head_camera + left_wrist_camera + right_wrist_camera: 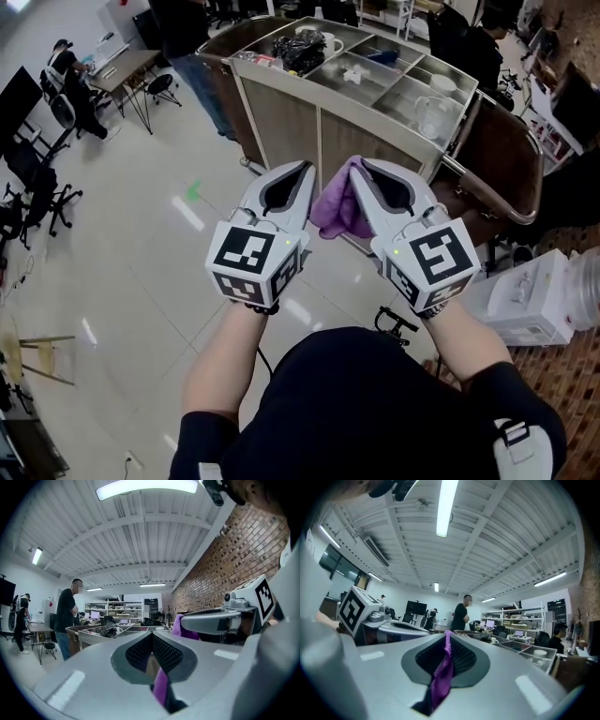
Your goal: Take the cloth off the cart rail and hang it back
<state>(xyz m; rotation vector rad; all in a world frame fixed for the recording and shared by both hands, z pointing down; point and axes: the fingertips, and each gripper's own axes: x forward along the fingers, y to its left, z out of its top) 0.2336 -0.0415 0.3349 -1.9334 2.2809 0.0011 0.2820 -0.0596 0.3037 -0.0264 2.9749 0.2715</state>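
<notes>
l gripper point(304, 169) & r gripper point(362, 165) are both pinching the purple cloth point(330, 214) w/ jaws closed, mid-frame; cart point(281, 112) standing at upper centre.

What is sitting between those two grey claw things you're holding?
A purple cloth, bunched between the left gripper and right gripper; each one's jaws are shut on it. The head view shows it best.

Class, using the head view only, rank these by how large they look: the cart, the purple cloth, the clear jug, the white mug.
1. cart
2. purple cloth, though nearer the camera and partly hidden
3. clear jug
4. white mug
</notes>
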